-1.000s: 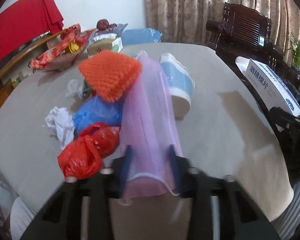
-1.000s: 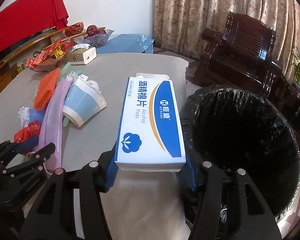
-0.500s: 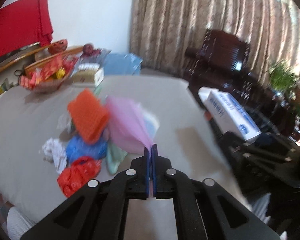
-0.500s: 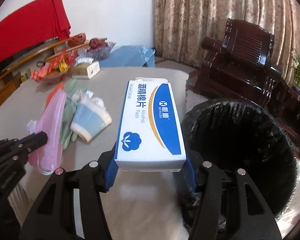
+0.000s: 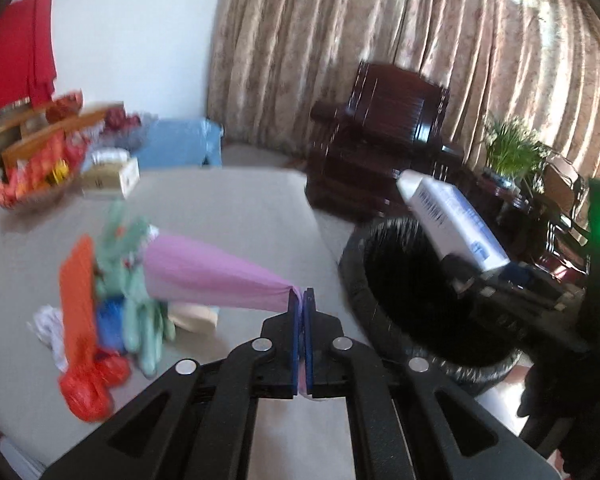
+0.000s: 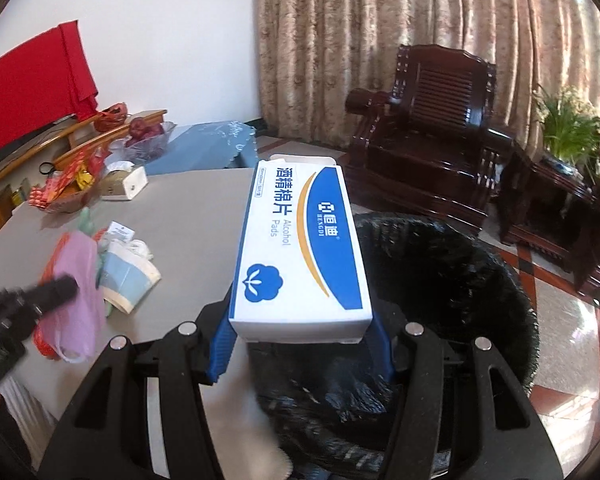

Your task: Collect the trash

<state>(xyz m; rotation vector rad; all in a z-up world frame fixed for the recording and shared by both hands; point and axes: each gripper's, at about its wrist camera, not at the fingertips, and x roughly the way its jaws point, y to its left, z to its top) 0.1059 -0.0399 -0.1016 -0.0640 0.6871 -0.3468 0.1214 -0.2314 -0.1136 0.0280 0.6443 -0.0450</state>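
Since a second back, the pink mask [image 5: 204,276] got lifted off the trash pile [image 5: 100,320], pinched in the fully closed left gripper [image 5: 300,300], while the right gripper [image 6: 300,340], half open, clamped the alcohol pads box [image 6: 300,248] and carried it over the bin [image 6: 459,280]. Only the right view showed the blue paper cup [image 6: 128,280] lying beside the mask. Bin sat right at the grey table [image 6: 196,208] edge, with the wooden armchair [image 6: 431,120] and curtains [image 6: 379,40] behind.

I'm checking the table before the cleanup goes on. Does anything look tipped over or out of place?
Yes. A blue-and-white paper cup lies on its side on the table, beside a heap of crumpled bags and paper. Otherwise nothing stands out: the snack basket sits upright at the far edge.
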